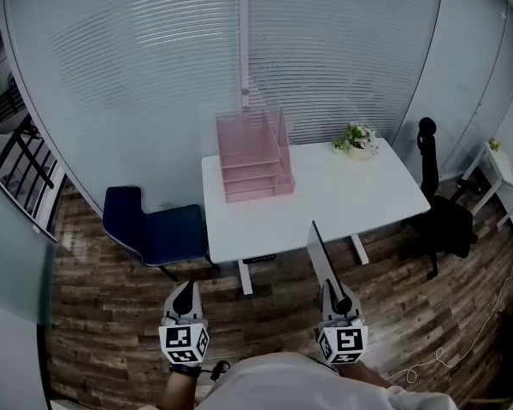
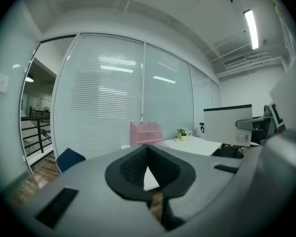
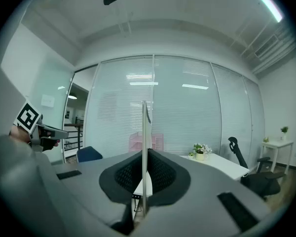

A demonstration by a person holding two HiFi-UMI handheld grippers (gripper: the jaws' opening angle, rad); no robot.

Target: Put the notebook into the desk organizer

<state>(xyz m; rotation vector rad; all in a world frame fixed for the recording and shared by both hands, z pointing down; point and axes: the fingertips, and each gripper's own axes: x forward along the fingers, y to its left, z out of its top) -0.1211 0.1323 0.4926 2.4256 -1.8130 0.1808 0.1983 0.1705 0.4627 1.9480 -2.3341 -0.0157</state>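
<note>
The pink desk organizer (image 1: 255, 156) stands at the back left of the white desk (image 1: 342, 199), with open tiers facing me. My right gripper (image 1: 331, 287) is shut on the notebook (image 1: 321, 254), held upright and edge-on before the desk's front edge. In the right gripper view the notebook (image 3: 144, 127) is a thin vertical line between the pads, with the organizer (image 3: 155, 141) far behind it. My left gripper (image 1: 185, 295) hangs level beside it, shut and holding nothing. In the left gripper view the notebook (image 2: 227, 125) shows broadside at the right, and the organizer (image 2: 146, 133) is ahead.
A blue chair (image 1: 150, 225) stands left of the desk and a black office chair (image 1: 440, 216) to its right. A small potted plant (image 1: 356, 139) sits at the desk's back right. A glass wall with blinds runs behind. A white side table (image 1: 504, 165) is far right.
</note>
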